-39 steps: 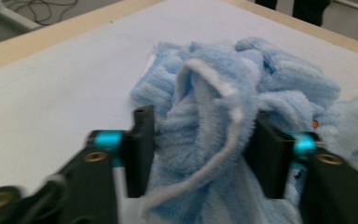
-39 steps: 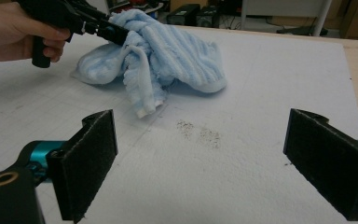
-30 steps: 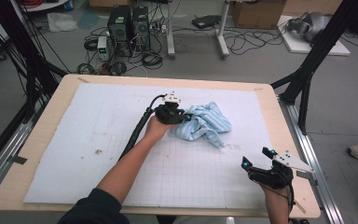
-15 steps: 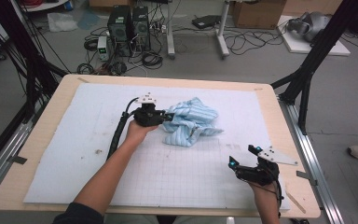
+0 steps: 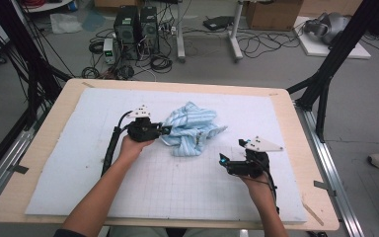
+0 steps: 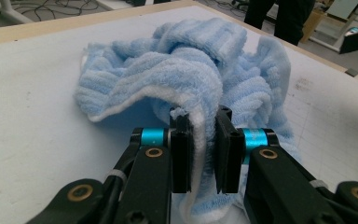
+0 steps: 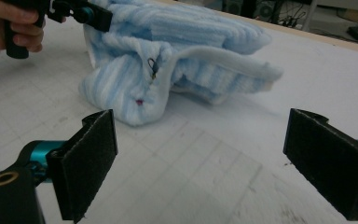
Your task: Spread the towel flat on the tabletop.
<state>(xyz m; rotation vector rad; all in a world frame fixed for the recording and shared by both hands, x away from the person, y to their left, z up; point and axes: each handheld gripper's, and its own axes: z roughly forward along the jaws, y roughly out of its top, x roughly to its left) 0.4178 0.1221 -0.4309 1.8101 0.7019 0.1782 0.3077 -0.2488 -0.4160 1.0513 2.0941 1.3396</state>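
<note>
We see the light blue striped towel (image 5: 191, 128) lying crumpled on the white mat (image 5: 79, 187) of the table (image 5: 39, 153). Our left gripper (image 5: 167, 130) has its fingers pinched on the towel's near-left edge. Our right gripper (image 5: 222, 162) hovers near the towel's right side, fingers spread wide, holding nothing.

The wooden table (image 5: 39, 163) carries a white gridded mat (image 5: 177, 182) (covering most of its top). A crumpled blue towel (image 5: 190, 126) lies on the mat near its far edge.
</note>
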